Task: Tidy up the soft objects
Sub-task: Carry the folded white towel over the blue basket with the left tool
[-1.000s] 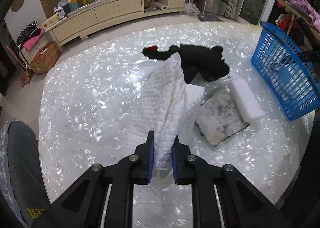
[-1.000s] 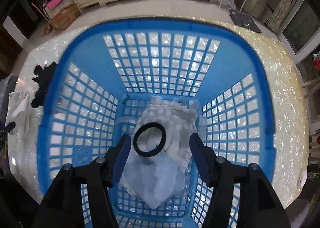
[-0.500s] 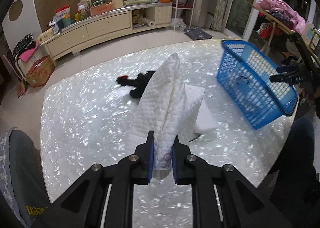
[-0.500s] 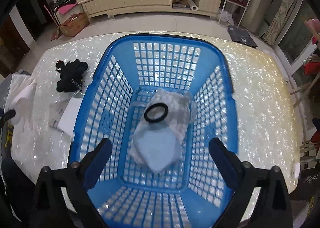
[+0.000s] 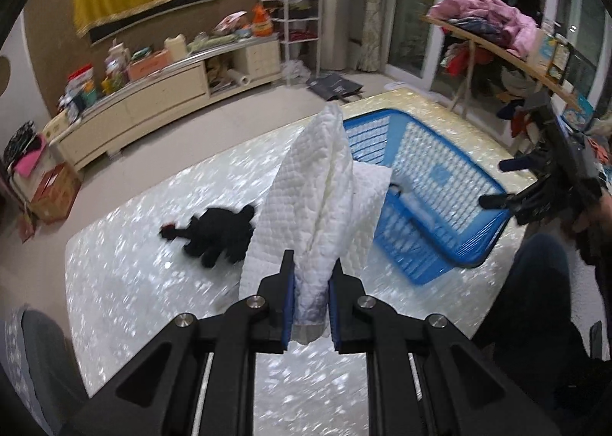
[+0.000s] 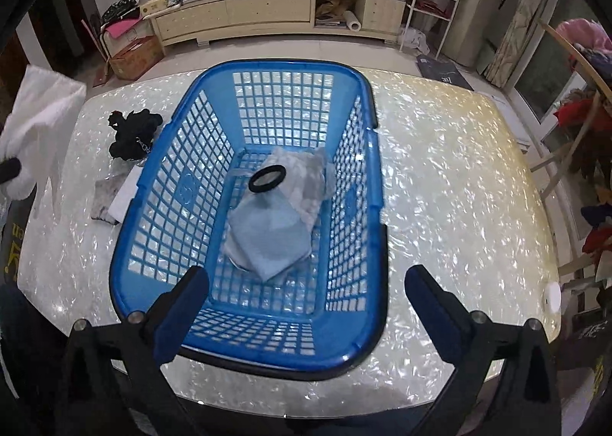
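Holding item one: left wrist view. Left gripper [image 5: 310, 298] clenched on the white quilted cloth [image 5: 321, 199], lifted off the table [image 5: 134, 271], not yet over the blue basket [image 5: 440, 183]. Black plush toy [image 5: 218, 233] lies on the table left of the basket, unsorted.

Right wrist view. Right gripper [image 6: 306, 298] spread wide, grasping nothing, hovering at the basket's near rim. Inside the basket: pale folded cloths [image 6: 279, 222], black ring [image 6: 267, 178] on top. Left of the basket: flat grey-and-white pads [image 6: 114, 195], unsorted. Judged roughly midway.
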